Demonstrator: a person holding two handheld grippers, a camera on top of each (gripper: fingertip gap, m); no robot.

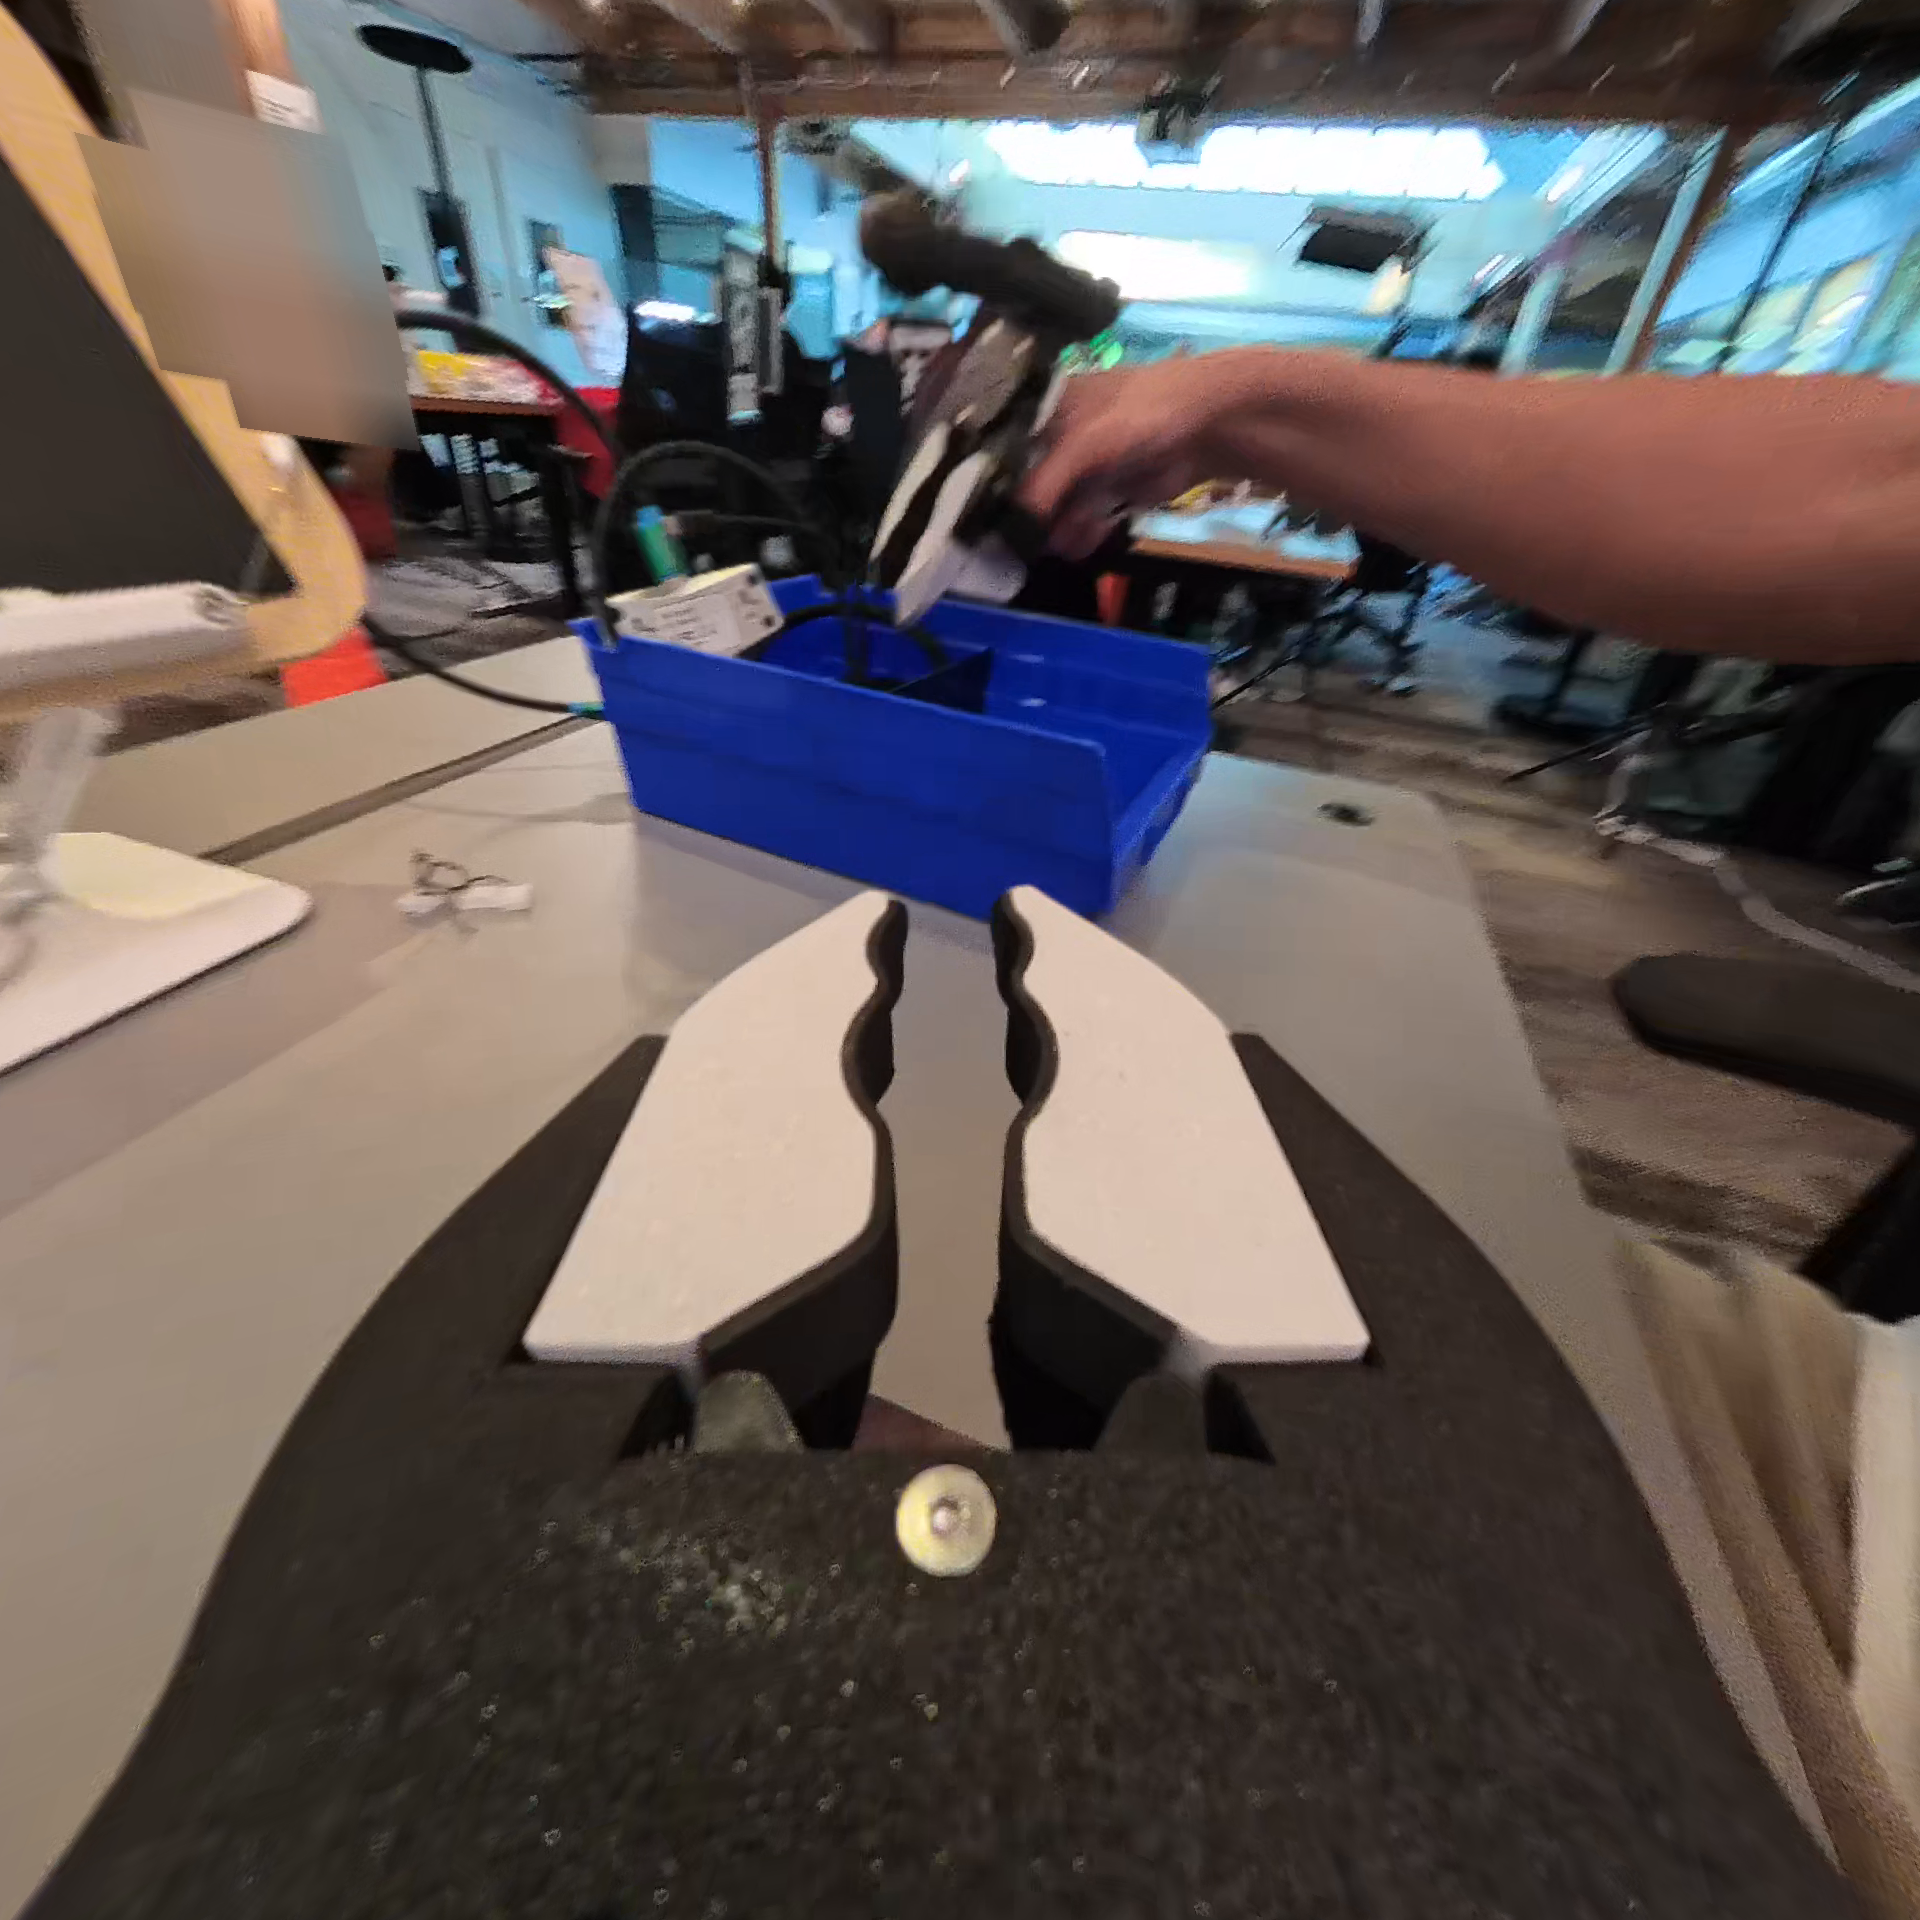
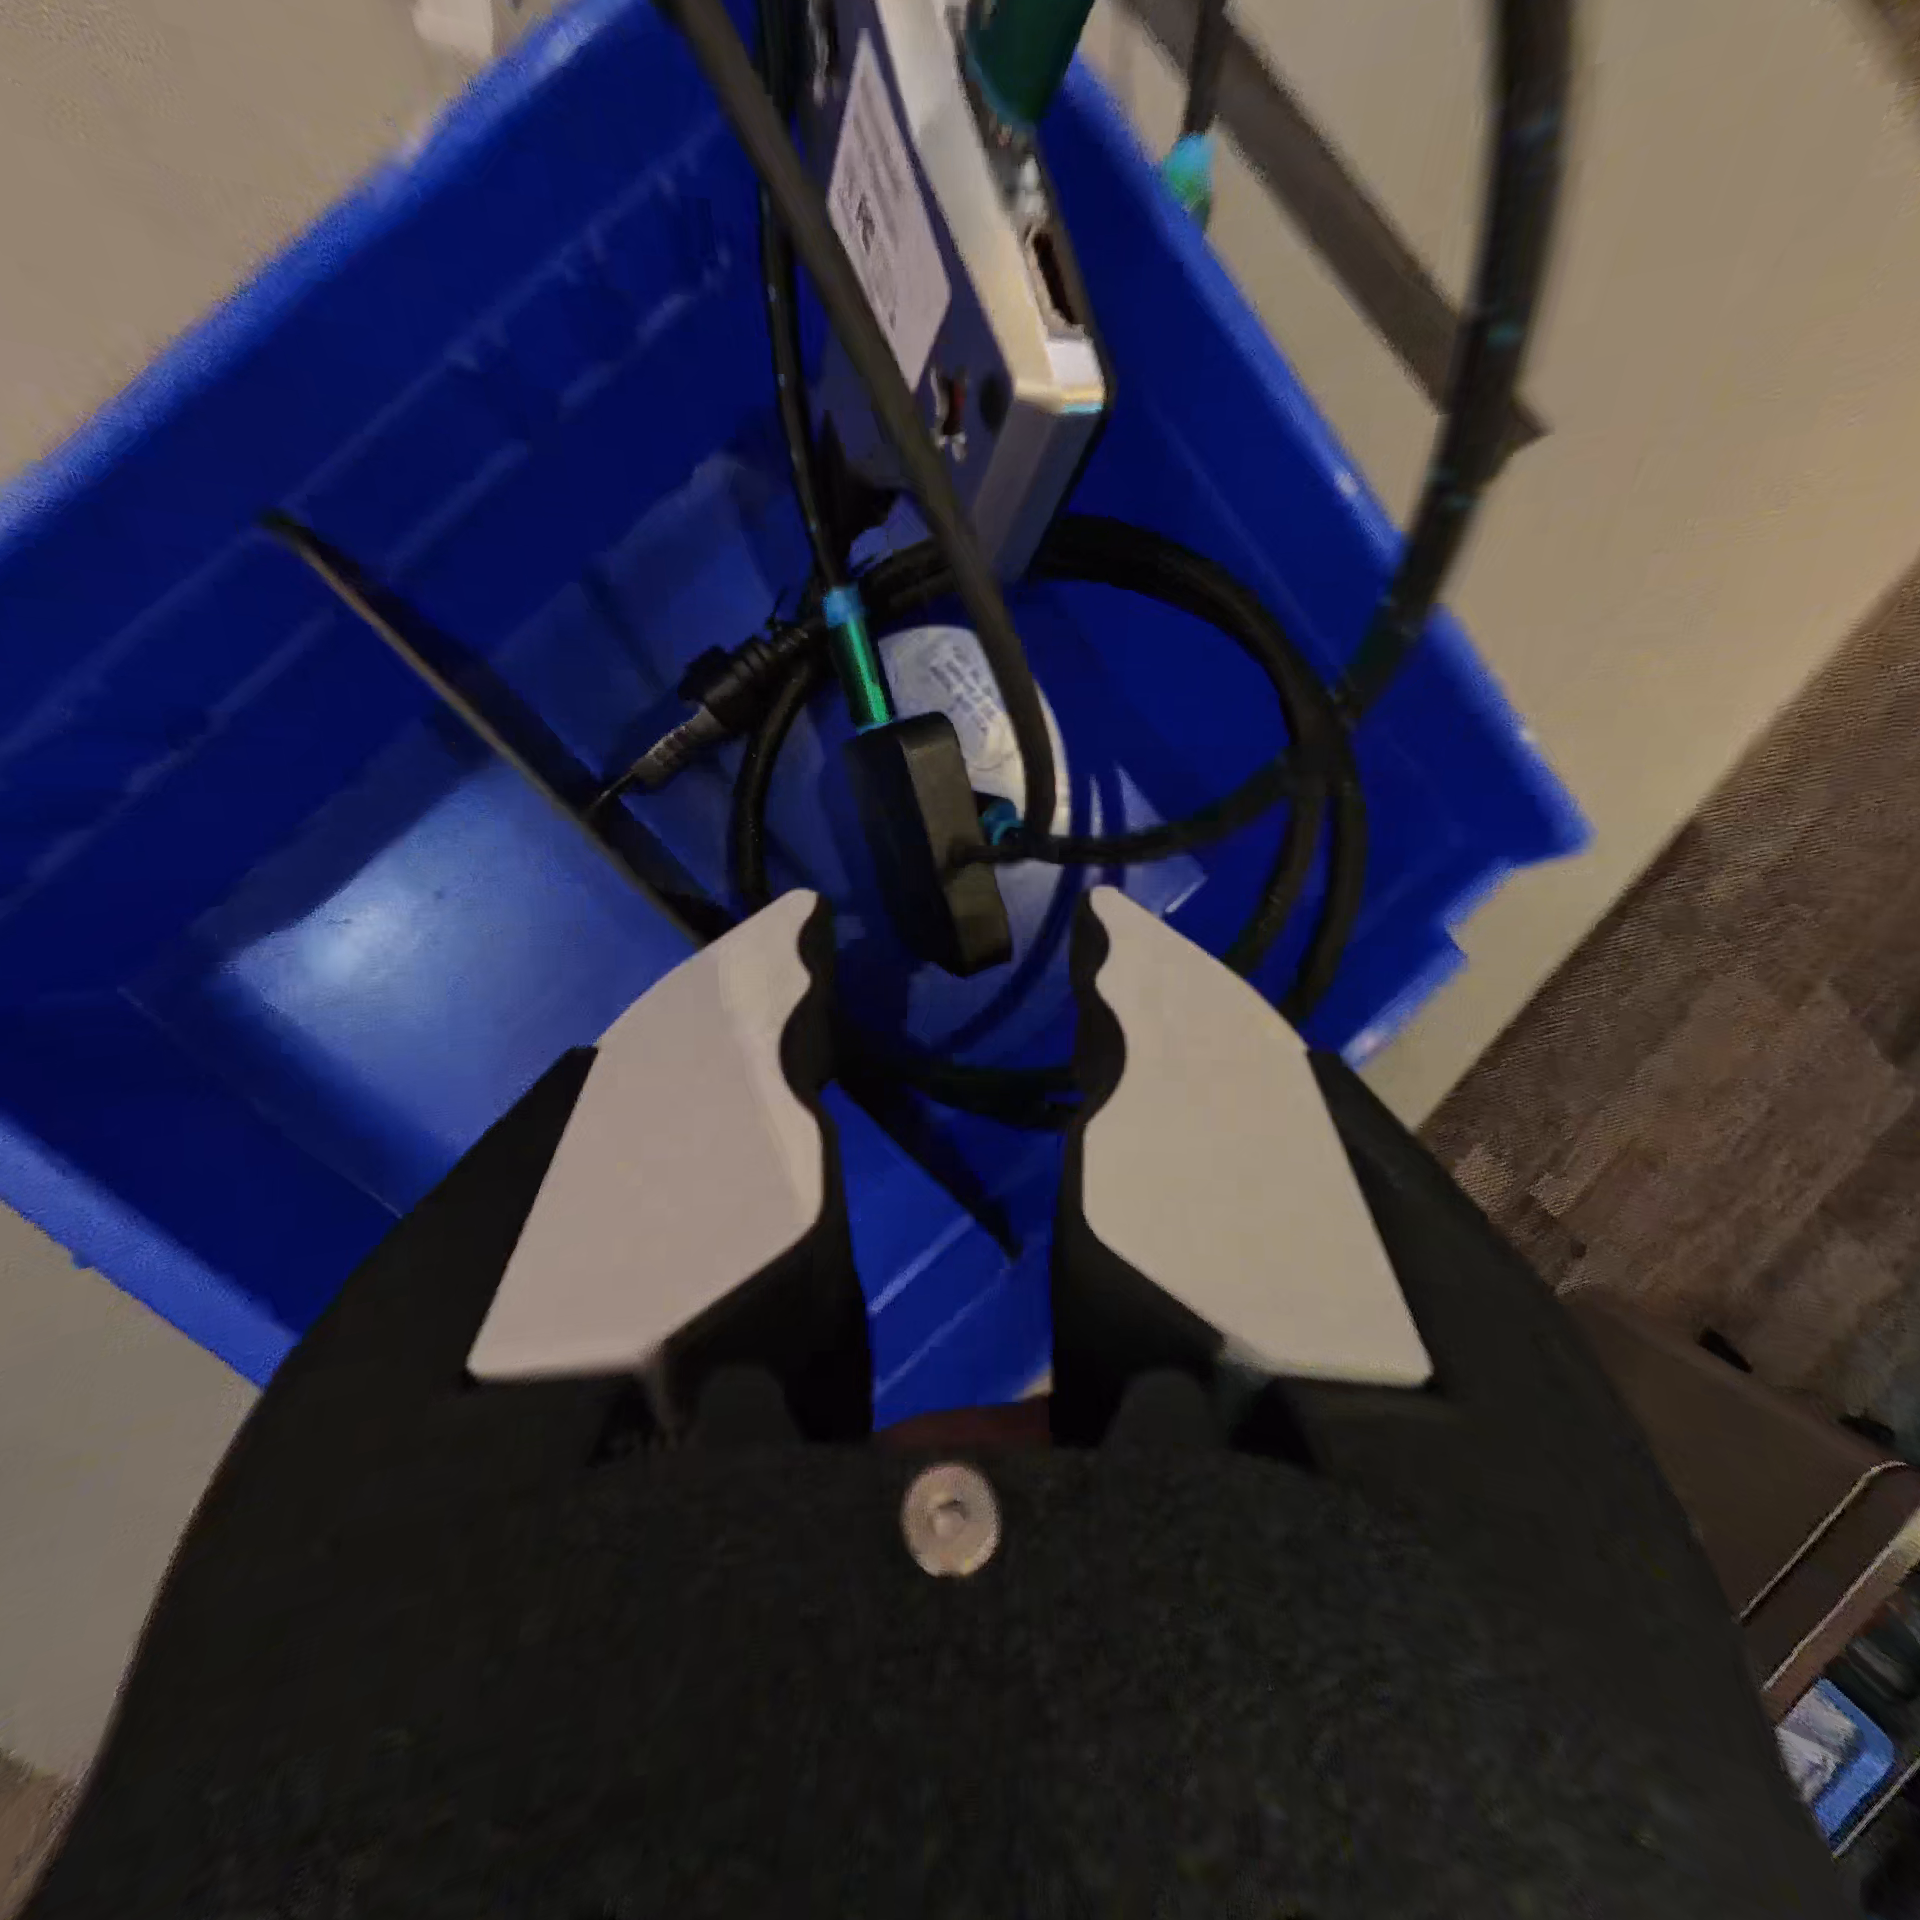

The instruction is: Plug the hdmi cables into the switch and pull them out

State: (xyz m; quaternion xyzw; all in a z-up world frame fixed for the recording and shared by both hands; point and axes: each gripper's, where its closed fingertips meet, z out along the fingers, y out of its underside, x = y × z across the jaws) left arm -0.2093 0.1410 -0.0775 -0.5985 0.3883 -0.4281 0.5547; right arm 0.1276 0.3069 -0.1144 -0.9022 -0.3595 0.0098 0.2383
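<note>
Grippers apart: our right gripper (image 2: 951, 914) gapes empty over the blue bin (image 2: 395, 582) of coiled cables (image 2: 1320, 821); the white switch (image 2: 966, 312) leans on its far corner; our left gripper (image 1: 948, 925) hovers parted, empty, above the table (image 1: 343, 1122).

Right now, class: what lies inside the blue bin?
Inside the blue bin: coiled black cables, a black plug, a white switch box leaning in, and a divider. Cables hide the floor beneath.

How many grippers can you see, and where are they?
2. The left gripper hangs open over the grey table, short of the blue bin. The right gripper, also open, points down into that bin above the coiled cables.
</note>
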